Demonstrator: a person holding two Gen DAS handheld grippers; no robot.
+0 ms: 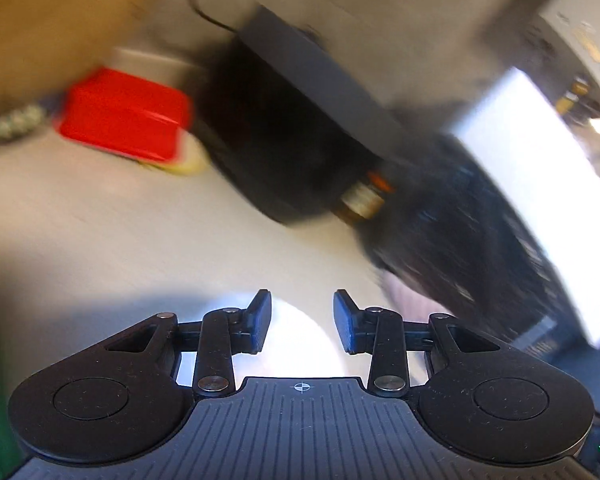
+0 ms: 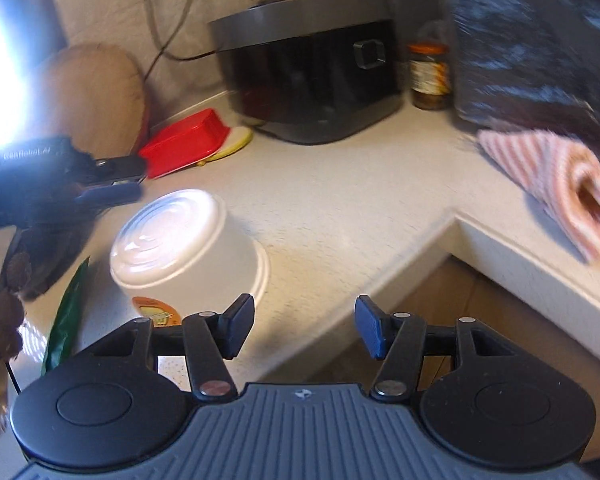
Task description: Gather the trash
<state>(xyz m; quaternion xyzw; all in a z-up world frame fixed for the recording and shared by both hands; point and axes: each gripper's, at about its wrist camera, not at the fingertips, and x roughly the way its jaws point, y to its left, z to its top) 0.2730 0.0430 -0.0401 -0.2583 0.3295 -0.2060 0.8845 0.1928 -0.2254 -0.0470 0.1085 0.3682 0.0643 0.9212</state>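
Both grippers empty, jaws parted. White disposable bowl (image 2: 188, 248) lies upturned near worktop (image 2: 340, 208) front edge, likely trash. Left gripper (image 2: 134, 178) hovers just behind it; right gripper (image 2: 304, 330) approaches beside it, apparently lining up the grab.

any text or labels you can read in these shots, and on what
"GenRobot.AI": on the body of the left gripper, faint in the glare.
Label on the jar: too blurred to read.
Orange sticker on the upturned white bowl: print too small to read.
Nothing else legible.
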